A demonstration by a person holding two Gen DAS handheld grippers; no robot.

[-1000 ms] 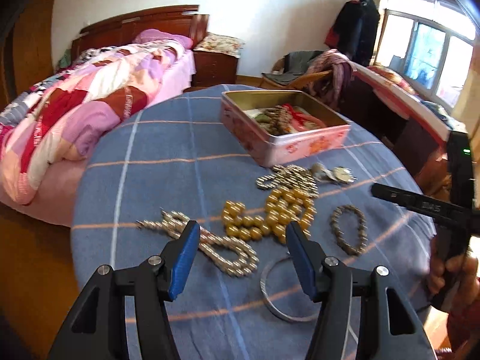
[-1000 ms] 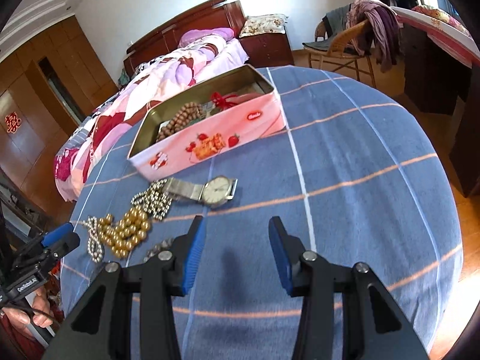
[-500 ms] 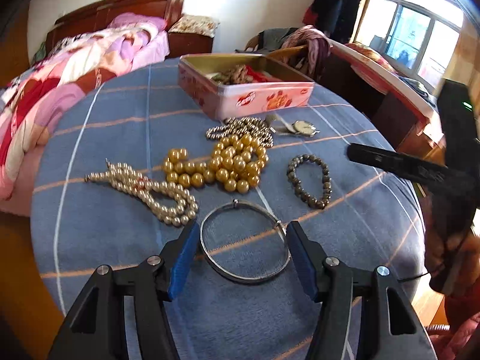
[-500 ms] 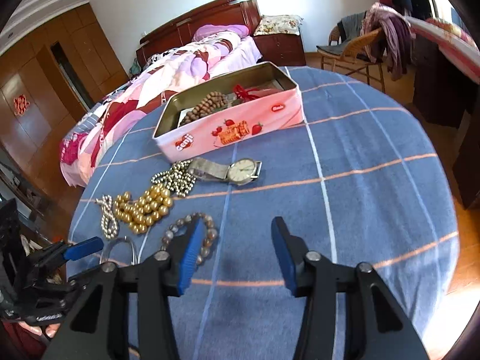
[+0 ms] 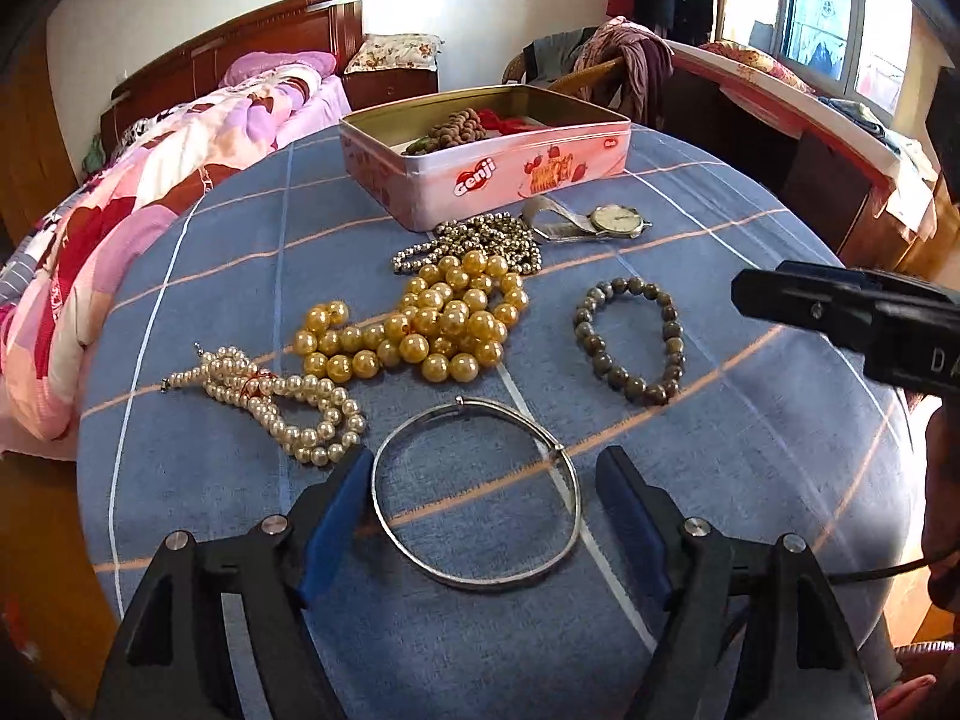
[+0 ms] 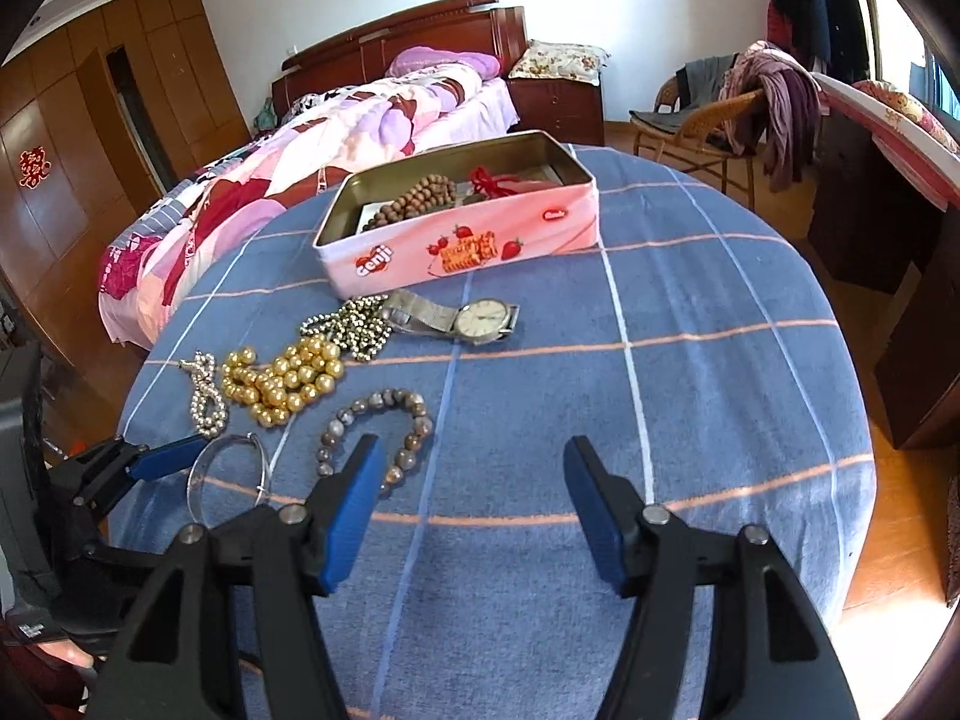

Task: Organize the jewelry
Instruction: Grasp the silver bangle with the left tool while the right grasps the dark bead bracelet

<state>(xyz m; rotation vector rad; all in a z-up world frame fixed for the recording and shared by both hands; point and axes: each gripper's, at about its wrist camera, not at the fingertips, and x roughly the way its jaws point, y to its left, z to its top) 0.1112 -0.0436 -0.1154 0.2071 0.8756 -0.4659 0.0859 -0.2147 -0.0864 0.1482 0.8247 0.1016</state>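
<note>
Left wrist view: we have the silver bangle [image 5: 477, 495] lying flat on the blue tablecloth [image 5: 750, 450], between our left gripper [image 5: 483, 501] fingers.
Its jaws are opening and touch nothing; the right gripper [image 6: 471, 501], also opening and empty, is farther, beside the grey bead bracelet [image 6: 375, 429].

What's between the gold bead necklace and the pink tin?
A pile of small silver beads lies between the gold bead necklace and the pink tin, touching both. Clearest in the left wrist view.

On the table [image 5: 750, 480], the tin [image 5: 480, 174] stands farthest back, with the watch [image 5: 600, 221] just before it. The bangle [image 5: 477, 495] lies nearest, between the pearl strand [image 5: 282, 402] at left and the bead bracelet [image 5: 627, 339] at right.
</note>
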